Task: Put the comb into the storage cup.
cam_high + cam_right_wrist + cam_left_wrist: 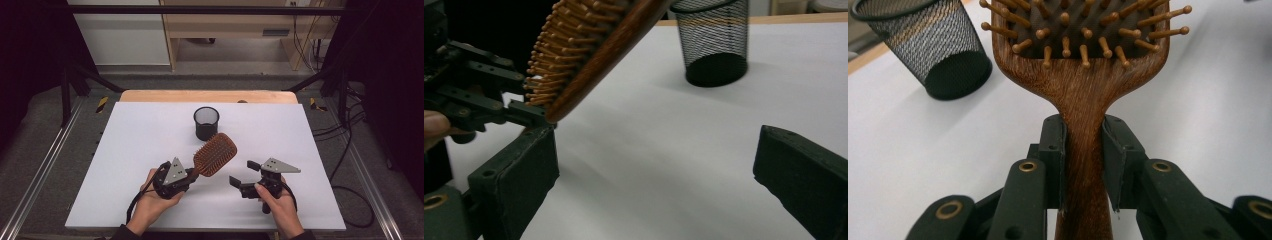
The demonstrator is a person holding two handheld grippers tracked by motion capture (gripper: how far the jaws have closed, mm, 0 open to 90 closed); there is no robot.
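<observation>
Your left gripper (191,173) clamps the brush (215,154) by its handle, head toward one o'clock and the cup (206,123) — your right gripper (244,176) gapes, empty.

Brown wooden paddle hairbrush (1080,75): head cut by top edge in left gripper view; handle end hidden below, between left gripper (1083,165) jaws. In right gripper view, brush head top cut by upper edge; handle hidden behind left gripper linkage. Black wire-mesh cup (714,42), beyond right gripper (654,190): rim cut off at top. Right gripper's right jaw cut by frame edge. High view: both forearms cut by bottom edge.
</observation>
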